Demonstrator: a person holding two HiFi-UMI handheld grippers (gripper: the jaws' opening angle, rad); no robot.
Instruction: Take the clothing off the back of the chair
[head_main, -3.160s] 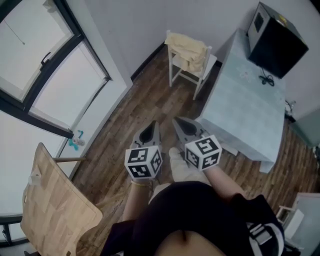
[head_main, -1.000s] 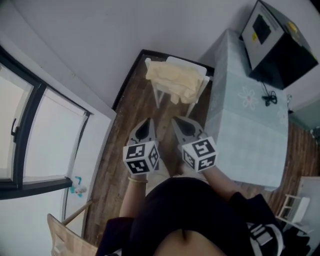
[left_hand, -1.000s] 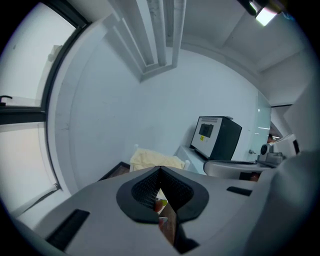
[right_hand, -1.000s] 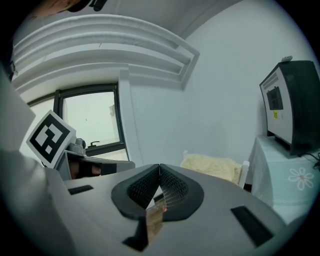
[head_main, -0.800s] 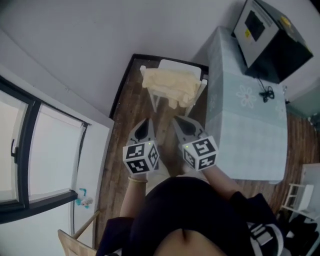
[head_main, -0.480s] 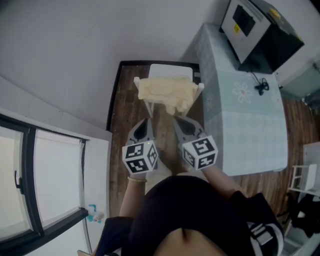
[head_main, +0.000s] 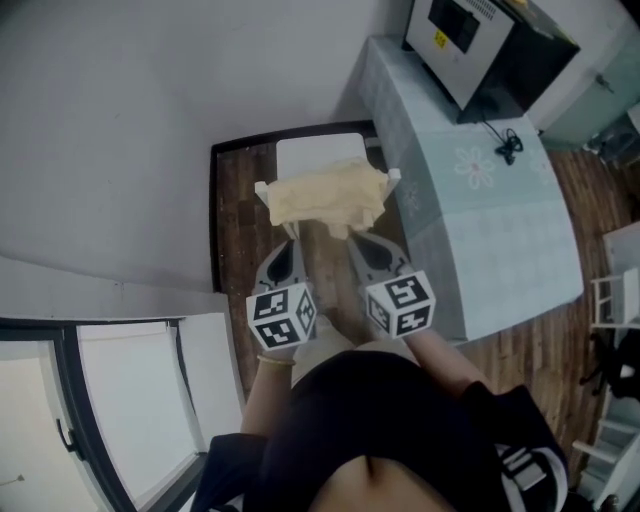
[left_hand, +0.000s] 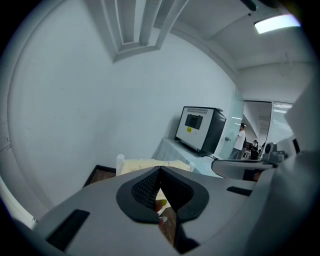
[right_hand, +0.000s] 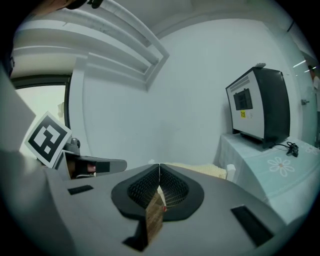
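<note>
Both sets of jaws are pressed together with nothing between them. In the left gripper view the ribbed pads of the left gripper (left_hand: 160, 169) meet at their tips, and in the right gripper view the right gripper (right_hand: 159, 166) shows the same. We hold the two side by side, tilted a little downward and aimed at what stands ahead.

Just past the tips, near but not touched, is the clothing (head_main: 325, 195). It is a pale yellow garment draped over the top rail of a white chair (head_main: 318, 152). The chair's back faces us and its seat lies beyond, toward the wall. The cloth spreads nearly from one corner post to the other and hangs lower at the right.

We judge it soft, light and limp, so it should bunch under the pads rather than resist, and it will sag from whatever point we pinch. The best hold looks to be along the rail, where the fabric folds over it, with one gripper toward each end. The jaws must open first. Lifting upward should clear the posts, where a fold could catch.

To the right, just beside the chair, stands a table (head_main: 480, 220) under a pale blue cloth. It carries a dark boxy appliance (head_main: 490, 45).
</note>
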